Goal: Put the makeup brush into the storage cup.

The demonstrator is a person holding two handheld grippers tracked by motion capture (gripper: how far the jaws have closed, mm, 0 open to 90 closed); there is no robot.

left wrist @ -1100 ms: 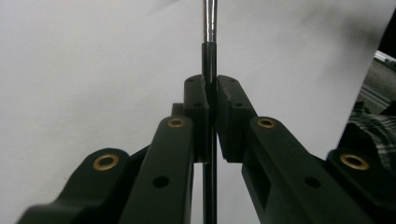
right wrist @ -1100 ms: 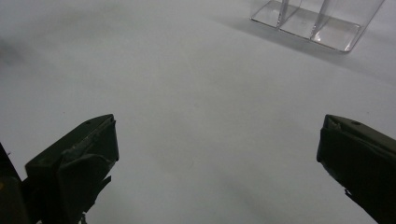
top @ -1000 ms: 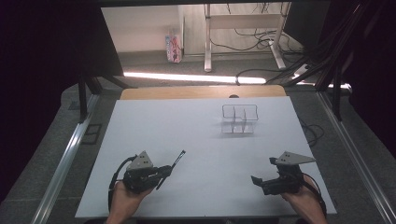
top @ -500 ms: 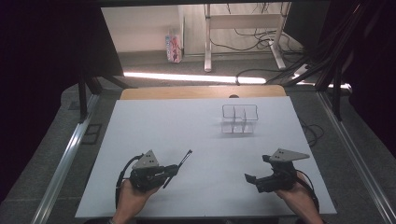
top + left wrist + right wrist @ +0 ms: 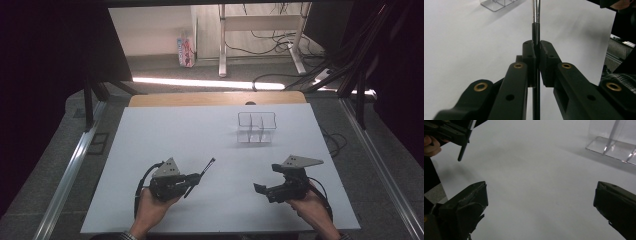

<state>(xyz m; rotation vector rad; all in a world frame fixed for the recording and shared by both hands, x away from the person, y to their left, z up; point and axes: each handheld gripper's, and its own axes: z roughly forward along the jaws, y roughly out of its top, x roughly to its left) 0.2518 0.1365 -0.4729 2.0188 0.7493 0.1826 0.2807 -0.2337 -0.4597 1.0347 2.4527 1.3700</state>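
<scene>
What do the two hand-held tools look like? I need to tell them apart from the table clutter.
Both are black. The left tool and right tool each carry a grey three-cornered plate and trail a black cable. The left tool's jaws show brass-coloured bushings in its own view. A plaid cuff shows at the left wrist.

White table [image 5: 165, 135] with a wooden strip [image 5: 215, 99] along its far edge. Grey carpet floor [image 5: 60, 150] on both sides. Metal rails [image 5: 70, 170] flank the table. Beyond it, a bright light strip [image 5: 200, 83], a pale wall [image 5: 150, 30], a white desk frame [image 5: 222, 45], loose cables [image 5: 270, 37], a small carton [image 5: 185, 51]. Black drapes [image 5: 45, 60] at both sides.
</scene>
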